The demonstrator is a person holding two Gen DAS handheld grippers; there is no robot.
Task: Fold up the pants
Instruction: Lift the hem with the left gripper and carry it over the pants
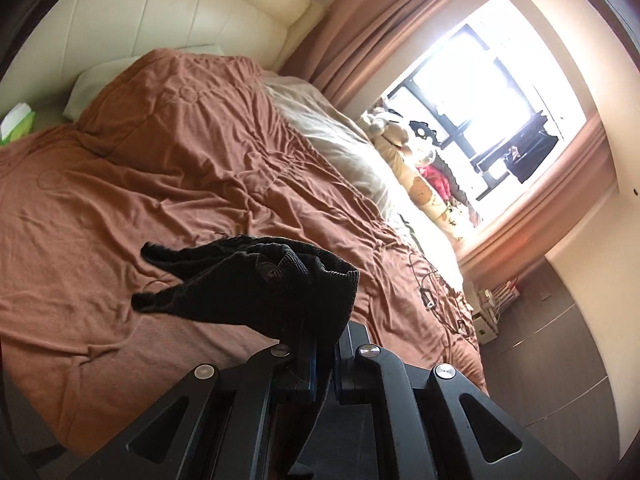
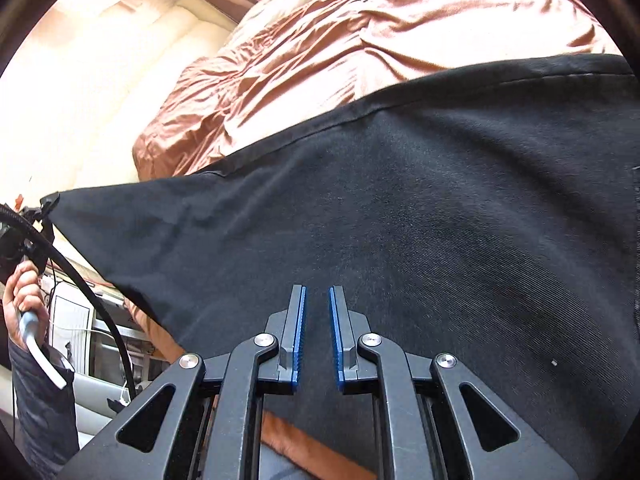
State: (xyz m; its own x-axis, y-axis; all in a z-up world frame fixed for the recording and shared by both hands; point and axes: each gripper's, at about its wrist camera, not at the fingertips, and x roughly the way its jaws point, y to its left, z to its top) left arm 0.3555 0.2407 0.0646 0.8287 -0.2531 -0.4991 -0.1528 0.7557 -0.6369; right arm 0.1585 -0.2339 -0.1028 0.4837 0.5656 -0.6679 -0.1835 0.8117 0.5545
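Note:
Black pants bunch up over my left gripper, which is shut on a fold of the fabric above the brown bed cover; its fingertips are hidden by the cloth. In the right wrist view the pants stretch wide as a taut black sheet, one corner pulled up to the left gripper, held by a person's hand. My right gripper hovers over the middle of that sheet, jaws nearly together with only a thin gap and nothing pinched.
A cream padded headboard and a white pillow are at the bed's far end. Soft toys line the bright window. Cables lie on the cover's right side. A green box sits at far left.

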